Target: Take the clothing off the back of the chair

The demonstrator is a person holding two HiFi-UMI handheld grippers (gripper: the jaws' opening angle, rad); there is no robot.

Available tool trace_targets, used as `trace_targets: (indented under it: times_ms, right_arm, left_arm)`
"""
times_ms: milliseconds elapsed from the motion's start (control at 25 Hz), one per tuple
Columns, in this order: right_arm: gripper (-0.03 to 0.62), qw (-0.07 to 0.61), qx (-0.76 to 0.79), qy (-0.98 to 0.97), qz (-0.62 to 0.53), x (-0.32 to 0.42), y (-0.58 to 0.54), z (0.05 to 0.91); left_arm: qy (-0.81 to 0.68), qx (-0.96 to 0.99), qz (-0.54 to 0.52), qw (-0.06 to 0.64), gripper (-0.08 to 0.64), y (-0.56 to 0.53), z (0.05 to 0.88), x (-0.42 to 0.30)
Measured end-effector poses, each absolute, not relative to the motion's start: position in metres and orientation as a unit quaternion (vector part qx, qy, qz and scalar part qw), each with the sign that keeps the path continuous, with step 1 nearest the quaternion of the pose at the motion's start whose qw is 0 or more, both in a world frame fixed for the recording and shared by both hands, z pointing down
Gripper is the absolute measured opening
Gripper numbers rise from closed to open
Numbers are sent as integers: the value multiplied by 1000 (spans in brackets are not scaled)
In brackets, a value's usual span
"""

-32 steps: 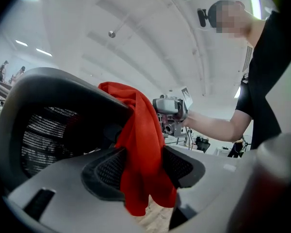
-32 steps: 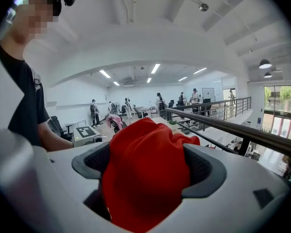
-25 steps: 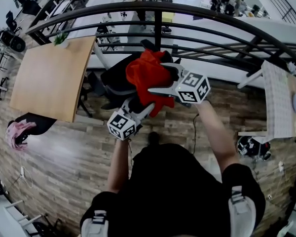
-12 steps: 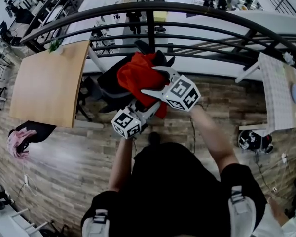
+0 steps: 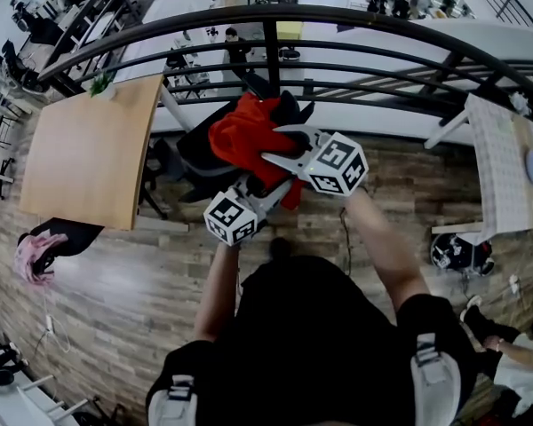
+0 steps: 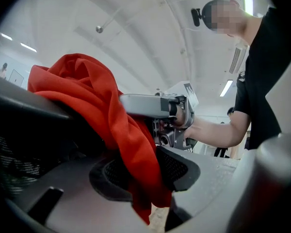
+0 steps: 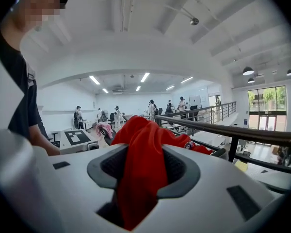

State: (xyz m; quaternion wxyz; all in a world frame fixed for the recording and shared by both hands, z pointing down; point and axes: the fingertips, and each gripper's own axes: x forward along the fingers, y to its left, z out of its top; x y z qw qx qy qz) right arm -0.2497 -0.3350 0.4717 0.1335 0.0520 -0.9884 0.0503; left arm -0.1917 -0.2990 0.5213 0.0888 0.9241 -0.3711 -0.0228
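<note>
A red garment (image 5: pixel 244 136) is draped over the back of a black office chair (image 5: pixel 191 153) beside the railing. My left gripper (image 5: pixel 266 185) reaches in from below, and its pads are pinched on a hanging fold of the garment (image 6: pixel 102 101). From the right, my right gripper (image 5: pixel 274 146) comes in with its jaws closing; red cloth (image 7: pixel 145 149) fills the gap between its pads. In the left gripper view the right gripper's finger (image 6: pixel 140 105) lies against the cloth, above the chair back (image 6: pixel 29 130).
A curved black railing (image 5: pixel 382 25) runs just behind the chair. A wooden tabletop (image 5: pixel 89 145) stands to the left and a white table (image 5: pixel 506 176) to the right. A pink cloth (image 5: pixel 31 256) lies on another chair at far left. A person (image 5: pixel 515 353) crouches at lower right.
The left gripper pushed up and right into the cloth and its jaws drew in. The right gripper's wide jaws narrowed onto the garment. The garment stays on the chair back.
</note>
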Motion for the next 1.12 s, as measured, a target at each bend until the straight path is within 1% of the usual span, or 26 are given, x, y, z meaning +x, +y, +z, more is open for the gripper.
trace_targets:
  times_ms: [320, 480, 600, 680, 880, 1120]
  right_arm:
    - [131, 105, 30, -988, 109, -240, -332, 466]
    - [124, 71, 12, -986, 149, -226, -330, 459]
    - [127, 45, 4, -989, 139, -217, -327, 456]
    - [129, 32, -1, -991, 131, -213, -326, 452]
    - [130, 25, -3, -993, 118, -202, -324, 441]
    - [130, 2, -19, -995, 95, -185, -314, 423]
  left_arm:
    - [-373, 924, -4, 88, 152, -298, 517, -194]
    - [-379, 922, -11, 84, 187, -299, 510, -197]
    - [-362, 926, -34, 98, 215, -297, 503, -194]
    - [-352, 929, -45, 102, 218, -297, 495, -191]
    - [-353, 932, -27, 74, 218, -302, 482, -180]
    - [-342, 937, -34, 63, 218, -301, 464, -166]
